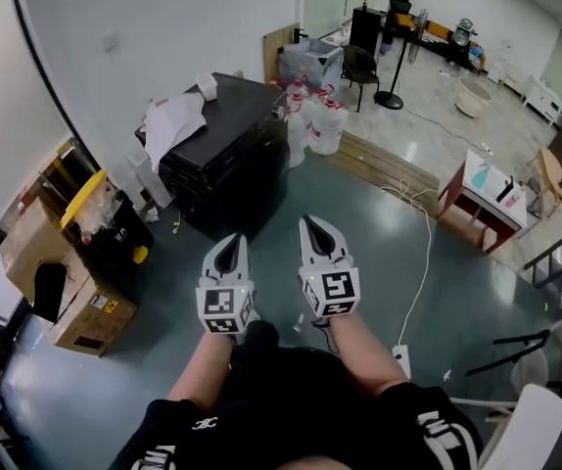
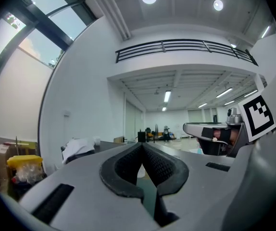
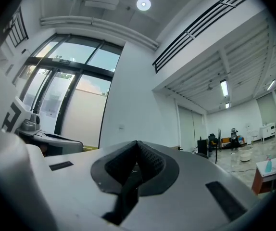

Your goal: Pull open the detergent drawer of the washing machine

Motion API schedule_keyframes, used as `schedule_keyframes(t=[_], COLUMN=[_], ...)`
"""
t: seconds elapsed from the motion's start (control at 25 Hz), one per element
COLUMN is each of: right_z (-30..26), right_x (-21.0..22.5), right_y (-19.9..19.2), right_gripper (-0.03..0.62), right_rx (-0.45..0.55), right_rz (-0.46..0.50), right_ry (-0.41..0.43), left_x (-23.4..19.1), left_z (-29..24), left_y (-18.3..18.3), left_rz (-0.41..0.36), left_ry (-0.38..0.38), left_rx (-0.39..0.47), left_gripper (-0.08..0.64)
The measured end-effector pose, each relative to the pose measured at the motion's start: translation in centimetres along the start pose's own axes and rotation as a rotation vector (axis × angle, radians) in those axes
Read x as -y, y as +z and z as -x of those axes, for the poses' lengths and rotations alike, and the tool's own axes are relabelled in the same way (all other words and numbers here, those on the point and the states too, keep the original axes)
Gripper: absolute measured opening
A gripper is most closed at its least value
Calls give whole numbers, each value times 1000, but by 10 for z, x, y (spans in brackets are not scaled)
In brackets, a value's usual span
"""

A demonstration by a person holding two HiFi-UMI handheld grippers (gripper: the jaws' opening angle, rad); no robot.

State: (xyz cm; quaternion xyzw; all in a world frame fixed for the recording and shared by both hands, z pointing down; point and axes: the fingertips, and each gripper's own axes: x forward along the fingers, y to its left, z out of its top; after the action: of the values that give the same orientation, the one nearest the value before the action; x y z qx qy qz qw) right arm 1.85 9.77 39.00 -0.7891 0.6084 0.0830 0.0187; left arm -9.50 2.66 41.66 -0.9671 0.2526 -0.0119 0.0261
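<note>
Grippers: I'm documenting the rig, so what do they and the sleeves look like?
Both the left gripper and right gripper are pale grey tapering shells with black ribbed pads, each carrying a cube of black-and-white square markers. The person wears black short sleeves with white print.

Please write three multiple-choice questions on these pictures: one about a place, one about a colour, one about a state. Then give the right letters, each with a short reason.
1. Where does the white cloth lie?
A) on the black unit
B) on a cardboard box
C) on a chair

2. What colour is the cable on the floor?
A) red
B) white
C) green

3. How do the jaws of the right claw stand?
A) wide apart
B) shut on a cloth
C) shut, empty

1 A: the cloth drapes over the unit's top.
2 B: it runs white across the dark floor.
3 C: the right gripper view shows the tips meeting, with nothing between them.
</note>
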Motion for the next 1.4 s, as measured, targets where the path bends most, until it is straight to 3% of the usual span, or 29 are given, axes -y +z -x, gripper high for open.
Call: schedule_keyframes(t=[0.36, 0.96, 1.2, 1.4], right_z=[-125, -341, -390, -430], right_x=[26, 31, 42, 51], right_y=[-13, -62, -71, -75], right_gripper=[-3, -3, -2, -2], right_rx=[-39, -78, -73, -54], right_rz=[-2, -51, -74, -89], right_ry=[-10, 26, 76, 180], left_x=[-68, -218, -243, -259], left_z=[-112, -265, -302, -326], left_y=[4, -9, -7, -12], left_rz=[32, 52, 51, 69], left_ry=[-39, -15, 26, 130], left_rx=[-16, -49, -46, -42], left_gripper=[3, 3, 3, 3])
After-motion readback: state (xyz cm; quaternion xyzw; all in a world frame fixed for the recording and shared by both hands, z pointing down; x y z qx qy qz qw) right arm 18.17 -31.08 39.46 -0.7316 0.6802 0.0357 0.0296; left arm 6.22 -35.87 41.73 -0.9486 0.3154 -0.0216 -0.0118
